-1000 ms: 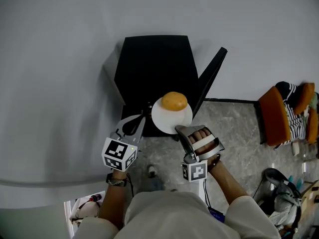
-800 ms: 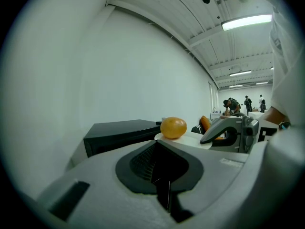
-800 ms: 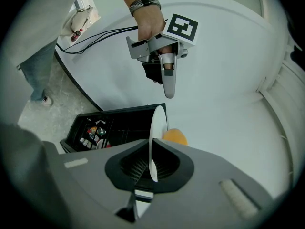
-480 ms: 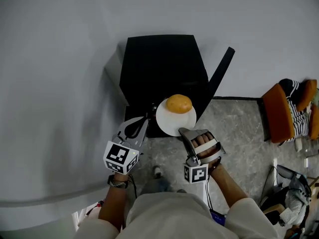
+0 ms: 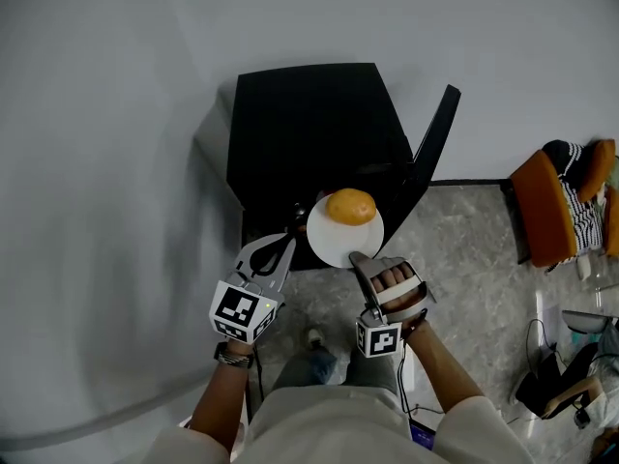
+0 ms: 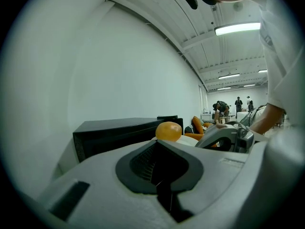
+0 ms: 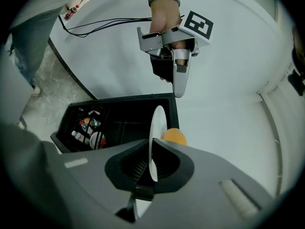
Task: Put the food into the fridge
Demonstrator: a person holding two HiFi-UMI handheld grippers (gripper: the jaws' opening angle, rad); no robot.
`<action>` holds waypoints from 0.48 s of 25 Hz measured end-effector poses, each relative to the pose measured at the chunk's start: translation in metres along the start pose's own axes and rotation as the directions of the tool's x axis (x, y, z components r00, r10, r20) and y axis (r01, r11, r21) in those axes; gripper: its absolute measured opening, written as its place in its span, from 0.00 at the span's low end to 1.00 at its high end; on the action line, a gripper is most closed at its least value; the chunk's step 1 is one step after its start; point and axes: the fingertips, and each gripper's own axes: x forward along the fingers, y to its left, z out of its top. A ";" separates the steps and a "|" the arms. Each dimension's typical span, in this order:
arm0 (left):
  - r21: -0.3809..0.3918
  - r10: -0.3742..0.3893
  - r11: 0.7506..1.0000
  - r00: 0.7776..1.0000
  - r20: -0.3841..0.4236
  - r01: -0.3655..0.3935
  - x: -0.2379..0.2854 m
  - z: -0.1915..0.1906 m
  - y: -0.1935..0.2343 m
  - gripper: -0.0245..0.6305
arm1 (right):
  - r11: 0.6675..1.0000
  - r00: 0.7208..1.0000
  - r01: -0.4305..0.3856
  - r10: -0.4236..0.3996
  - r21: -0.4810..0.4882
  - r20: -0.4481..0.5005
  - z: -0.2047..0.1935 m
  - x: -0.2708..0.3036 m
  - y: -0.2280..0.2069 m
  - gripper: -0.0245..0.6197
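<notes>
Orange (image 5: 350,206): in the head view it is sitting on the far half of a white plate (image 5: 332,246), away from the carrying hand, and is not yet inside the fridge (image 5: 309,124).
Plate: it is hanging level at the fridge's open front, with the door (image 5: 435,143) standing swung out to the right.
Right gripper (image 5: 354,256): its jaws are clamping the plate's near rim.
Left gripper (image 5: 290,232): its jaws are pressing together on nothing. The tips are lying just beside the plate's left rim, and I cannot tell whether they are touching it.
Left gripper view: the jaws are meeting with nothing between them. The orange (image 6: 168,130) is showing just past the tips, slightly right, with the fridge (image 6: 119,128) behind it and the right gripper (image 6: 224,137) further right.
Right gripper view: the plate (image 7: 156,142) is standing edge-on between the closed jaws, and the orange (image 7: 174,136) is peeking past its far face. The fridge's inside (image 7: 128,120) is opening just beyond, with small containers (image 7: 88,127) sitting within.
Key relation: the orange is lying straight ahead of the right gripper, and the opening lies past it on the same line. The move is probably calling for a level push forward by the right hand.
Risk: the orange is resting loose, so tilting the plate could start it rolling.
</notes>
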 end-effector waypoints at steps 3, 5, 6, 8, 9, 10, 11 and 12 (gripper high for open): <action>0.005 -0.005 1.000 1.000 0.003 0.005 0.014 -0.009 0.002 0.04 | 1.000 1.000 0.006 -0.006 0.004 -0.006 -0.006 0.011 0.009 0.07; 0.000 -0.002 1.000 1.000 0.005 0.002 0.021 -0.015 0.003 0.04 | 1.000 1.000 0.006 -0.006 0.001 -0.006 -0.010 0.016 0.015 0.07; -0.004 0.001 1.000 1.000 0.006 -0.001 0.024 -0.019 0.003 0.04 | 1.000 1.000 0.004 -0.004 -0.002 -0.005 -0.012 0.019 0.018 0.07; -0.011 0.008 1.000 1.000 0.005 -0.008 0.030 -0.027 0.005 0.04 | 1.000 1.000 0.000 0.000 -0.009 0.000 -0.015 0.025 0.025 0.07; -0.014 0.012 1.000 1.000 0.001 -0.012 0.033 -0.031 0.006 0.04 | 1.000 1.000 -0.002 0.002 -0.012 0.004 -0.016 0.028 0.029 0.07; -0.018 0.016 1.000 1.000 -0.006 -0.016 0.035 -0.036 0.006 0.04 | 1.000 1.000 -0.005 0.005 -0.013 0.007 -0.017 0.029 0.034 0.07; -0.024 0.019 1.000 1.000 -0.013 -0.019 0.036 -0.041 0.006 0.04 | 1.000 1.000 -0.009 0.009 -0.014 0.008 -0.019 0.031 0.038 0.07; -0.030 0.021 0.999 1.000 -0.020 -0.021 0.037 -0.046 0.005 0.04 | 1.000 1.000 -0.012 0.012 -0.013 0.007 -0.020 0.032 0.043 0.07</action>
